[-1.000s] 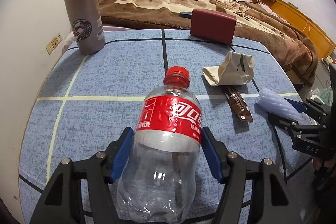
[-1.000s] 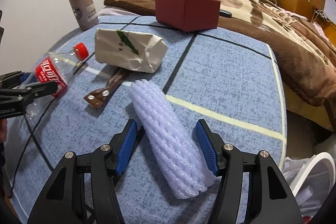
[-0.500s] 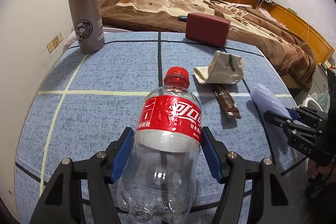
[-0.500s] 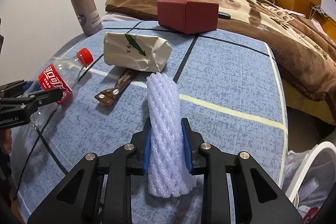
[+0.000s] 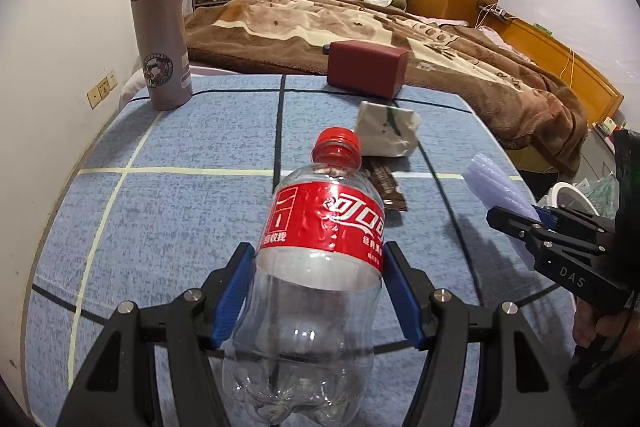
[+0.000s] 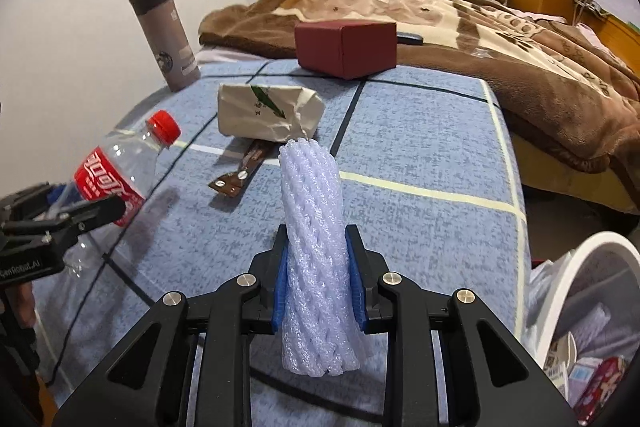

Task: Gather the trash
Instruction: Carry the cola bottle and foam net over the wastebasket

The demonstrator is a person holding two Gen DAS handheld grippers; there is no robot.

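Right wrist view, catalogued from largest to smallest; table (image 6: 420, 131), blue checked cloth, bearing the uncollected trash; bin (image 6: 576, 267), white-rimmed and lined, below the table's near right corner, already holding scraps; red box (image 6: 346, 43) and grey tumbler (image 6: 166, 35) at the far edge, probably not trash, and at risk of being swept up by mistake; crumpled paper bag (image 6: 268, 113), lying mid-table, with a brown wrapper (image 6: 240, 175) partly tucked under its near side; a pull on the wrapper could drag the bag along.

Held items; plastic bottle (image 5: 320, 267), empty, red-capped, grasped across its body by the left gripper (image 5: 318, 291), pads pressing both sides, raised clear of the cloth; the smooth, thin wall could buckle or slide out forward if the claw tips further down; foam sleeve (image 6: 316, 259), pale net tube, clenched in the right gripper (image 6: 318, 287) and squeezed narrow between the pads, standing up out of the claw; the soft foam may spring free or cling to a pad on release, and so miss the bin.

Both claws work close together; the left one shows at the left edge of this view, so a crossing path towards the bin risks a knock.
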